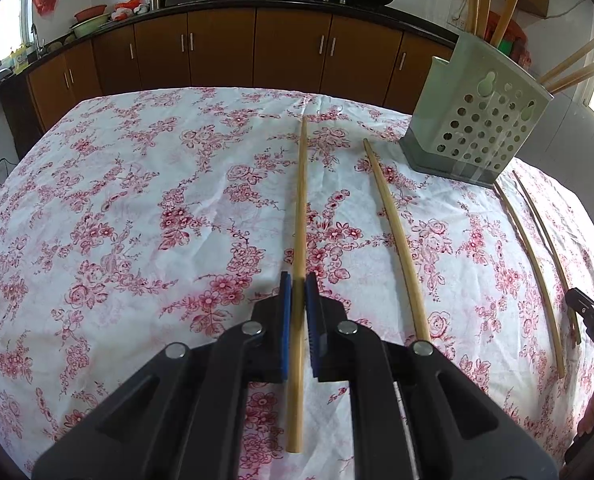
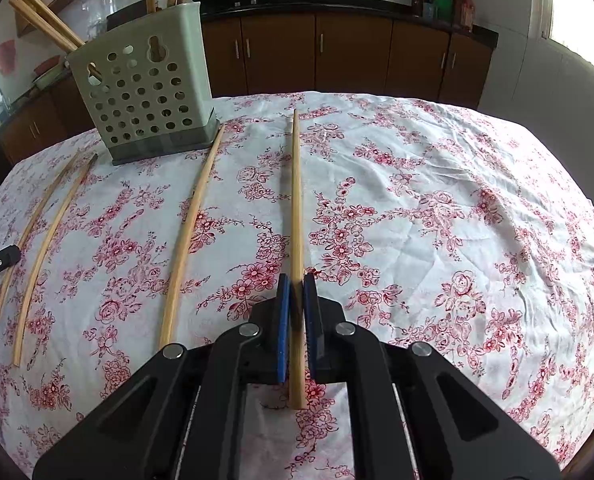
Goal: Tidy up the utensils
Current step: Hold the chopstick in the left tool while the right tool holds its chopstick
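Several bamboo chopsticks lie on a floral tablecloth. In the left wrist view my left gripper [image 1: 298,280] is shut on one chopstick [image 1: 300,200], which runs forward between the blue pads. A second chopstick [image 1: 395,236] lies to its right. In the right wrist view my right gripper [image 2: 296,280] is shut on another chopstick [image 2: 296,188]. A loose chopstick [image 2: 189,236] lies to its left. A pale green perforated utensil holder [image 1: 477,120] stands at the far right, also visible in the right wrist view [image 2: 145,84], with several chopsticks upright in it.
Two thin chopsticks [image 2: 41,240] lie left of the holder; they also show in the left wrist view [image 1: 537,264]. The other gripper's black tip [image 1: 589,320] shows at the right edge. Brown kitchen cabinets [image 1: 217,52] with woks on the counter stand behind the table.
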A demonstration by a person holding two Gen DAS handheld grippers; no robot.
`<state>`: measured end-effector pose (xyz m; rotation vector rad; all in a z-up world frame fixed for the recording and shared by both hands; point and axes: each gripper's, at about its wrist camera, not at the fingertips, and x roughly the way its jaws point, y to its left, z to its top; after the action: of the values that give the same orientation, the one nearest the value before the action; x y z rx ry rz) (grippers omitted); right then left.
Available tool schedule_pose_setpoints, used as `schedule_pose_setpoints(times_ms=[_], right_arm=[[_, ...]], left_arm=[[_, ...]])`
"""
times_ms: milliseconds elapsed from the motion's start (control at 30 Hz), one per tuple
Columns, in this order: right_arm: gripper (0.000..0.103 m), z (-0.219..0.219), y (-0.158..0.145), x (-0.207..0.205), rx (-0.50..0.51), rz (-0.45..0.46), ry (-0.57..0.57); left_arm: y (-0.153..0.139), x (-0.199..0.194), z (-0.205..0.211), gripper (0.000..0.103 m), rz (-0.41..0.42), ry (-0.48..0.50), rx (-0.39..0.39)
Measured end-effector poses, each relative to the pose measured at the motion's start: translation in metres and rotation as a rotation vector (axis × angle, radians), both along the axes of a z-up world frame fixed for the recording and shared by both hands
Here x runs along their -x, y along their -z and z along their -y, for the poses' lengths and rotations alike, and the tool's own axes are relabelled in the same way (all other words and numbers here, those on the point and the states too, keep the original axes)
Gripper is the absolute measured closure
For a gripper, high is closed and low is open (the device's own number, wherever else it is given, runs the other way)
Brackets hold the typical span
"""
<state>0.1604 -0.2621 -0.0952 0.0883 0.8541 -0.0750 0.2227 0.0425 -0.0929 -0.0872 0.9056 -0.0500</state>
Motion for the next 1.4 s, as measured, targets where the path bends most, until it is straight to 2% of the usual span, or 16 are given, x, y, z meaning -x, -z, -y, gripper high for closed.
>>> schedule_pose_setpoints(times_ms=[1100, 1400], right_arm=[[0.095, -0.002, 0.000, 0.000, -0.005, 0.000, 0.002], [0.095, 0.000, 0.000, 0.004, -0.033, 0.002, 0.003]], left_arm=[[0.002, 0.002, 0.002, 0.092, 0.002, -0.001, 0.007], [0.002, 0.016, 0.009, 0.092, 0.003, 0.031, -0.044]])
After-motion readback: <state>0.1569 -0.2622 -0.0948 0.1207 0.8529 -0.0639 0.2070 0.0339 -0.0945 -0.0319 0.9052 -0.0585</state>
